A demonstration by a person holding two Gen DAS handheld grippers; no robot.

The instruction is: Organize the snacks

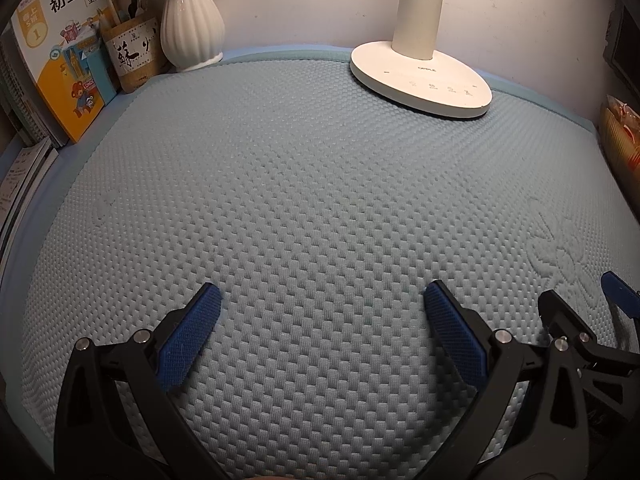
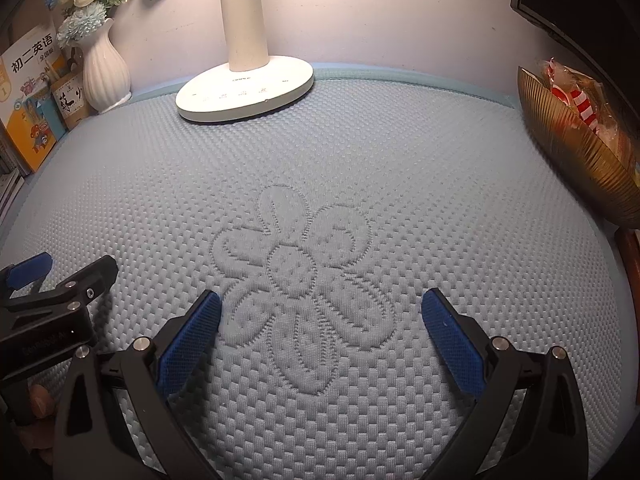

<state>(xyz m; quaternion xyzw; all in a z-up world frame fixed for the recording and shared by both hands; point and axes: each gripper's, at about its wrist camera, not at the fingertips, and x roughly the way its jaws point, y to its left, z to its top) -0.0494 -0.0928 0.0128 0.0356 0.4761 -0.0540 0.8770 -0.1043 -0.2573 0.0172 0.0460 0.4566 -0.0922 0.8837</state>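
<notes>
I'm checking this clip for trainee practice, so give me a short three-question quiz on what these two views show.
1. True or false: the left gripper and the right gripper are both open and empty.
2. Where are the snacks? A) on the mat's stitched flower B) in the gold bowl at the right edge C) beside the white vase
3. Fill in: the round white base near the back wall belongs to a desk ____.

Key: 1 true; 2 B; 3 lamp.
</notes>
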